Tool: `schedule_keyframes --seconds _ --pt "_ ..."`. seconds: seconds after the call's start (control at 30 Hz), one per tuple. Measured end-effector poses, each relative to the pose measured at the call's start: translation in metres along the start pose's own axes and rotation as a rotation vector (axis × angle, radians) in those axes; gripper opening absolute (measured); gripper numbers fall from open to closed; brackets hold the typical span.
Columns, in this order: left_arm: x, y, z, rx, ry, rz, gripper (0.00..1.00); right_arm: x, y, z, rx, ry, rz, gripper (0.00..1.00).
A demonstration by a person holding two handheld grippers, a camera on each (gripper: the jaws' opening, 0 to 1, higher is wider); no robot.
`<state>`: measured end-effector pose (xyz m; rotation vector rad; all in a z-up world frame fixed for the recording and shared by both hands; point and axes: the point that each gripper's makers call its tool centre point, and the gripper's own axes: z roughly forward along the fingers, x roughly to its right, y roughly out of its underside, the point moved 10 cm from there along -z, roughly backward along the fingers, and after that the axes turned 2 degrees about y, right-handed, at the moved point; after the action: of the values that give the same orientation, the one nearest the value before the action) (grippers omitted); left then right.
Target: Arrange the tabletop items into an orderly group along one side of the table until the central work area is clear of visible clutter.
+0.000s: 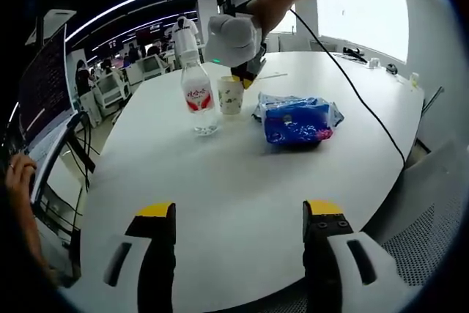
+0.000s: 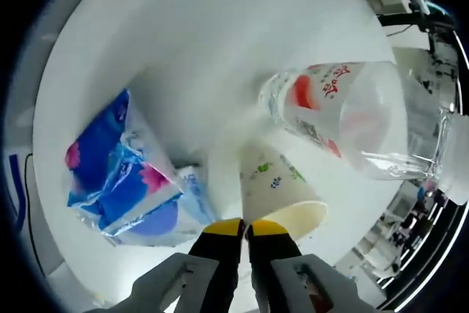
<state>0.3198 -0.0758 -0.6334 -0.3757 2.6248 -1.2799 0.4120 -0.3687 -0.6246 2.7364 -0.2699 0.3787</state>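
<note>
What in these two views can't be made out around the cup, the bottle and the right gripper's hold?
- Paper cup rim: left gripper view, hidden behind the right gripper.
- Right gripper: right gripper view, jaws nearly together at the cup rim; whether they pinch it, unclear.
- Water bottle label: both views, text too small.

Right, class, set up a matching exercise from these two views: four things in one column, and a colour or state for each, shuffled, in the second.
Things:
1. water bottle
2. paper cup
3. snack bag
4. left gripper

Descriptions:
A. blue, crinkled, lying flat on the table
B. jaws wide apart over bare tabletop
C. clear, upright, red label
D. cream with small printed shapes, between the bottle and the bag

Pairs: 1-C, 2-D, 3-A, 4-B
</note>
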Motion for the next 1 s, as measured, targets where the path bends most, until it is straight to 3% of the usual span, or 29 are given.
schedule_keyframes --seconds 0.87,1.0 --pt "0.0001 0.0005 0.0000 -0.009 -0.003 0.010 0.70 0.0005 0.0019 0.0026 -0.006 -0.003 0.021 0.00" --pt "0.0003 0.0008 0.0000 -0.010 -0.003 0.012 0.69 0.0014 0.0034 0.0025 -0.034 0.014 0.010 0.00"
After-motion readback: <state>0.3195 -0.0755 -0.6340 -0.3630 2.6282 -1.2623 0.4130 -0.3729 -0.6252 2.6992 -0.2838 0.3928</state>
